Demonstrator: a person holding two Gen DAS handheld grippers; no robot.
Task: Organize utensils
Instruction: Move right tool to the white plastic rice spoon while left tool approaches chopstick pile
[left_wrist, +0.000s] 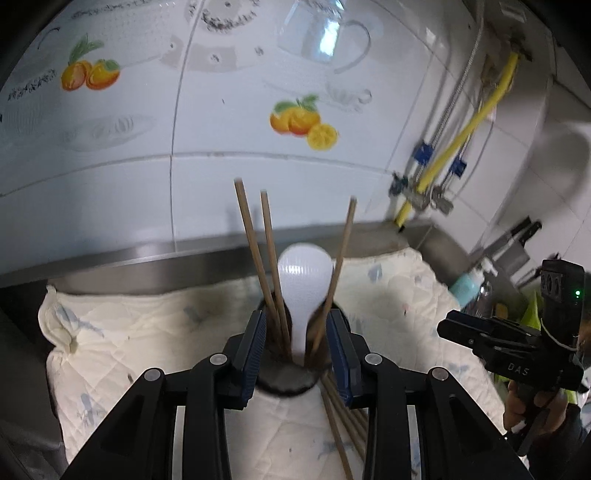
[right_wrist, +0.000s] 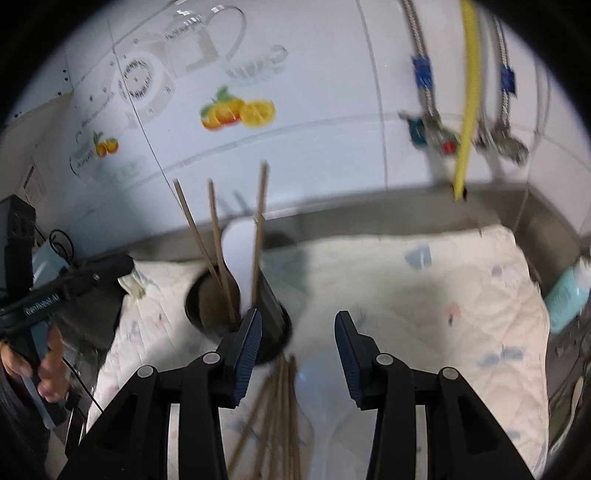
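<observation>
A dark round utensil holder stands on a quilted cloth. In it stand three wooden chopsticks and a white rice paddle. My left gripper is open, its fingers on either side of the holder. Several more chopsticks lie on the cloth just before the holder. In the right wrist view the holder is ahead to the left, and the loose chopsticks lie between the fingers. My right gripper is open and empty. It also shows in the left wrist view.
A tiled wall with fruit decals rises behind a steel counter edge. Hoses and a yellow pipe hang at the right. A light blue bottle stands at the cloth's right edge.
</observation>
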